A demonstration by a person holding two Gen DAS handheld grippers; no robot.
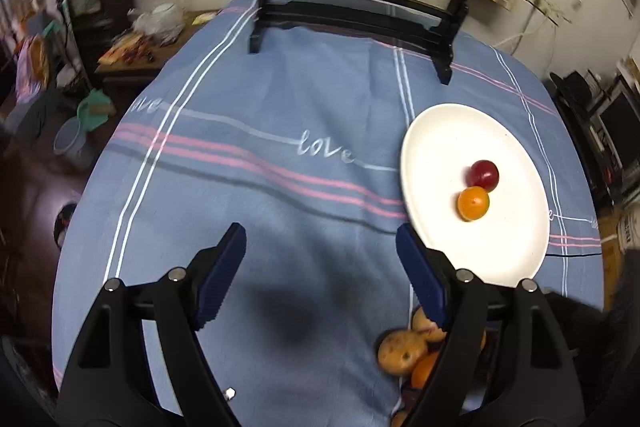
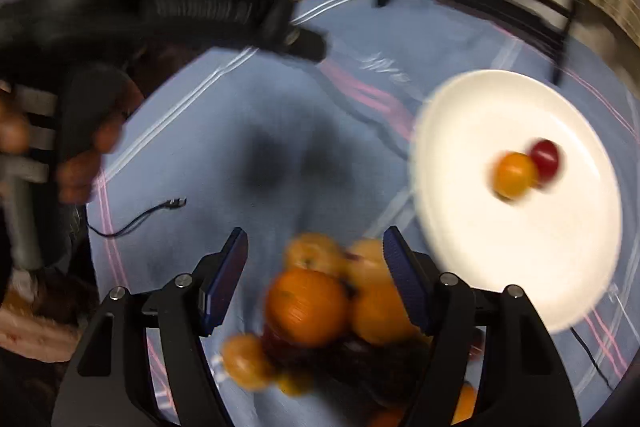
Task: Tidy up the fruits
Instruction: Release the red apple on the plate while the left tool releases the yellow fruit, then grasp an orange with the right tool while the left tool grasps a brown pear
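Observation:
A white plate [image 1: 452, 135] lies on the blue tablecloth at the right, holding a small orange [image 1: 473, 203] and a dark red fruit [image 1: 484, 175] that touch. My left gripper [image 1: 320, 247] is open and empty above the cloth, left of the plate. A pile of fruit [image 1: 400, 351] lies low right, partly behind its right finger. In the blurred right wrist view, my right gripper [image 2: 314, 255] is open above the fruit pile [image 2: 308, 301], with a large orange between its fingers. The plate [image 2: 520, 239], orange [image 2: 514, 175] and red fruit [image 2: 546, 157] lie to its right.
A black stand [image 1: 360, 15] holding a round painted screen stands at the table's far edge. A black cable [image 2: 136, 219] lies on the cloth at the left. The person's hand on the left gripper's handle [image 2: 88, 123] shows at the left. Cluttered furniture surrounds the table.

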